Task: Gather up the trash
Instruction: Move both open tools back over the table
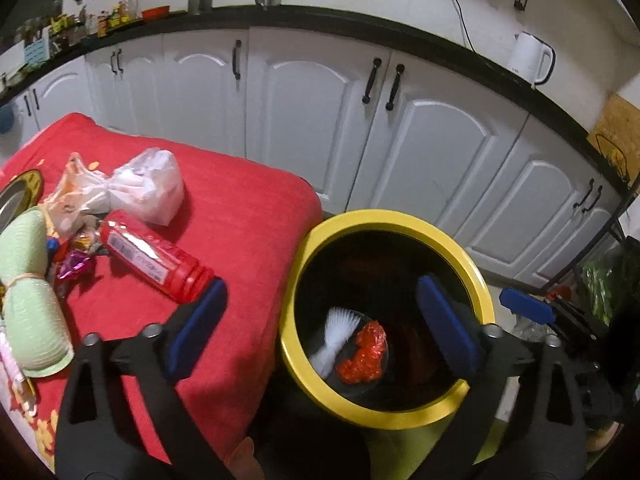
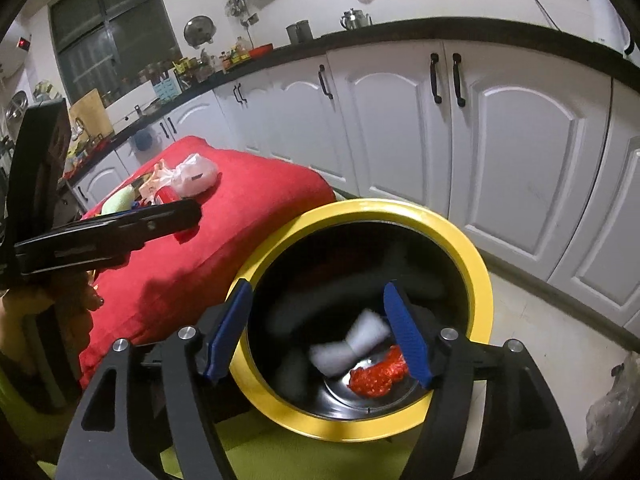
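Both claws hang over a yellow-rimmed bin beside a red-covered counter in a home kitchen. The left claw stands wide open with nothing between its blue pads, one finger over the red cloth and the other over the bin's dark mouth. The right claw is partly open above the same mouth, its pads clear of anything, with a blurred white piece showing between and below them inside the bin. At the bottom of the bin lie that white fan-like wrapper and a crumpled red wrapper, touching each other. In the right wrist view the left claw's black frame crosses the left of the picture above the cloth, a hand gripping it from below. On the counter, just beyond the left claw's finger, lies a red plastic bottle on its side, its neck pointing toward the bin. Behind it sit a knotted clear plastic bag, a scatter of bright sweet wrappers and a pale green ribbed roll bound with a band, all close together near the cloth's far left. White cabinet doors with black handles run along the back under a dark worktop, where a white kettle stands.
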Tool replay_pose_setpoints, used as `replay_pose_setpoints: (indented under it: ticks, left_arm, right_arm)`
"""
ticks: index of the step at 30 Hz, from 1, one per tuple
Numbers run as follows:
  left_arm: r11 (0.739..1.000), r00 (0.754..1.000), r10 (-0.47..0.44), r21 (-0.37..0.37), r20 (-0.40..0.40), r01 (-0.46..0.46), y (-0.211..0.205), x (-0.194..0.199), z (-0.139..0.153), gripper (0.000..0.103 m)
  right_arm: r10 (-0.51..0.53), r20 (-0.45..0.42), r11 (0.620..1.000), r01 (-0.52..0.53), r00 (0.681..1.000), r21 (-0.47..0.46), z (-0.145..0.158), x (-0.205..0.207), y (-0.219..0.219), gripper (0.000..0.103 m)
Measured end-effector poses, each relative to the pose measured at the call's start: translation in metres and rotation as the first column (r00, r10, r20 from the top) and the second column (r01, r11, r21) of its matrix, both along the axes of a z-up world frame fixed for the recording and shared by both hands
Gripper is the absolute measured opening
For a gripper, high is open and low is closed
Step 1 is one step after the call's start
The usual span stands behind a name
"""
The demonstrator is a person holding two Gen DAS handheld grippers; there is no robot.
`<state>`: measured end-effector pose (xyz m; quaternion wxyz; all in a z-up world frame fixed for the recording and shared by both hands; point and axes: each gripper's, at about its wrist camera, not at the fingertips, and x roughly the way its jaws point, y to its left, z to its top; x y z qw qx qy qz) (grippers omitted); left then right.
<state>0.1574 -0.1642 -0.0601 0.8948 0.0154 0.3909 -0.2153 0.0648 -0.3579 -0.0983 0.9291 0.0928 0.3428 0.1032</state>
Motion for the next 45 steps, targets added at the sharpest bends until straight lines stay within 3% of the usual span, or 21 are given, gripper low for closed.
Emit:
replay_pose_setpoints:
  ticks: [10, 22, 35, 45]
  left_arm:
    - [0.996, 0.993, 0.084, -0.024, 0.086, -0.083, 0.028, -0.013, 0.023, 0.092]
    - [0.981, 0.972, 0.191, -0.073, 0.139, -0.182, 0.076, -0.029, 0.038, 0.092]
    - [0.933, 0.918, 0.359, -0.107, 0.167, -0.345, 0.156, -0.04, 0.051, 0.092]
    - [0.874, 0.86, 0.485, -0.121, 0.16, -0.47, 0.215, -0.043, 0.052, 0.092]
  right_arm:
    - [0.058, 0.08, 0.998, -0.055, 0.995, -0.035, 0.02, -0.004, 0.019, 0.073]
    - [0.201, 0.177, 0.977, -0.185, 0.963, -0.106, 0.051, -0.007, 0.071, 0.081]
    - [0.35, 0.187, 0.931, -0.32, 0.918, -0.174, 0.067, 0.017, 0.136, 0.084]
    - [0.424, 0.138, 0.899, -0.399, 0.895, -0.179, 0.059, 0.058, 0.178, 0.085]
